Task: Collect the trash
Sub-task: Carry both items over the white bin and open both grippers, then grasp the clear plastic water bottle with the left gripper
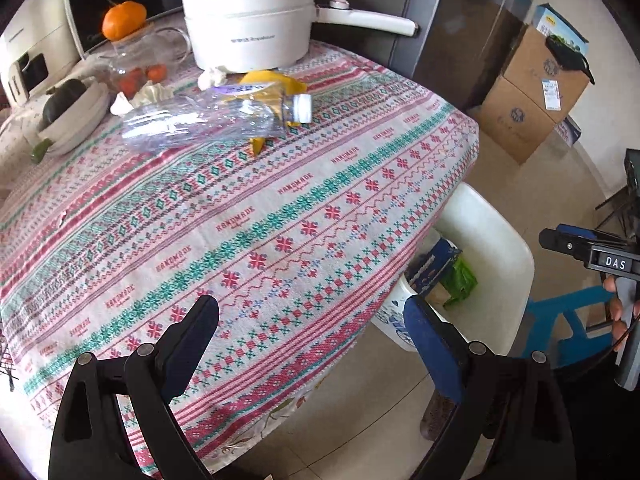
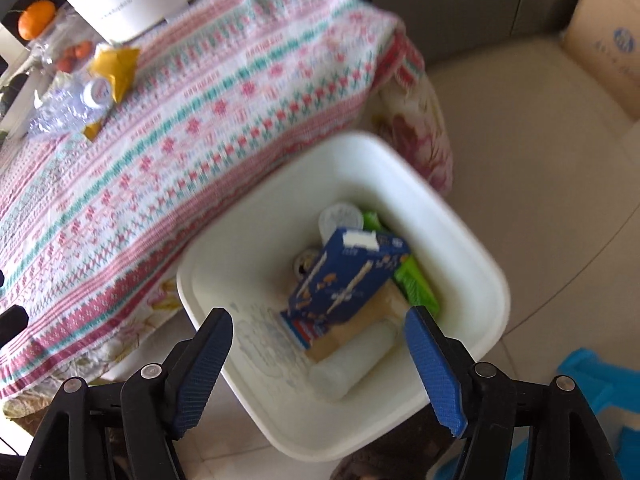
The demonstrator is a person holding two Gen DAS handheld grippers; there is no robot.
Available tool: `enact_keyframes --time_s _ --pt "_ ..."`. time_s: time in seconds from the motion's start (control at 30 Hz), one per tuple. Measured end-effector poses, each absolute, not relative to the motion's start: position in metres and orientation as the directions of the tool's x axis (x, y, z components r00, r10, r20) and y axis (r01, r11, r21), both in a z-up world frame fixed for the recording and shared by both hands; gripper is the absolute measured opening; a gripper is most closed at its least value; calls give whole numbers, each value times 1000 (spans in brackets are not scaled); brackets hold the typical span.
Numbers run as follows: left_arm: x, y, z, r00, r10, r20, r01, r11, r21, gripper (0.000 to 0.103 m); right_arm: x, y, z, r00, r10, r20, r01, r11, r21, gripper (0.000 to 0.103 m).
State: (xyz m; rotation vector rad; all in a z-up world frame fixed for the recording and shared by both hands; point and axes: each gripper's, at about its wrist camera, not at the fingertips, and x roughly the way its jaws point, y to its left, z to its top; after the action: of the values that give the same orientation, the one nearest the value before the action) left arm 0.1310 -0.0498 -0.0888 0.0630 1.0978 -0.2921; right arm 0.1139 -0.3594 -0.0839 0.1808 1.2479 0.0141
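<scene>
A crushed clear plastic bottle [image 1: 208,120] with a white cap lies on the patterned tablecloth [image 1: 248,216], on top of a yellow wrapper [image 1: 276,82]; crumpled white tissues [image 1: 214,77] lie beside it. The bottle [image 2: 64,106] and wrapper [image 2: 116,66] also show in the right wrist view. My left gripper [image 1: 312,328] is open and empty over the table's near edge. My right gripper [image 2: 320,344] is open and empty above the white trash bin [image 2: 472,240], which holds a blue carton [image 2: 344,276], a green wrapper [image 2: 416,284] and a white roll [image 2: 352,364].
A white electric pot [image 1: 248,24], a glass jar with small tomatoes [image 1: 140,68], an orange [image 1: 124,20] and a bowl with a dark vegetable [image 1: 68,112] stand at the table's far side. Cardboard boxes [image 1: 528,92] sit on the floor. A blue stool [image 2: 592,392] stands next to the bin.
</scene>
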Motion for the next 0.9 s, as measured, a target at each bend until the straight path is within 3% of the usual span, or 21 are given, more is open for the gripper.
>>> enact_keyframes --time_s 0.47,0.6,0.73,0.9 --pt "174 49 -76 508 -129 -852 -57 982 -183 95 169 -307 -8 547 113 -829 18 989 146 81" --pt "197 57 -73 501 -106 -859 -117 975 -189 95 183 -283 -10 595 139 -791 -40 989 144 84" --pt "231 56 -73 479 -105 -871 -188 958 -219 95 200 -265 -22 541 150 -827 -97 988 116 84" --pt "282 40 -77 453 -102 -886 -281 927 -250 95 210 -263 -19 586 83 -806 -100 995 29 84"
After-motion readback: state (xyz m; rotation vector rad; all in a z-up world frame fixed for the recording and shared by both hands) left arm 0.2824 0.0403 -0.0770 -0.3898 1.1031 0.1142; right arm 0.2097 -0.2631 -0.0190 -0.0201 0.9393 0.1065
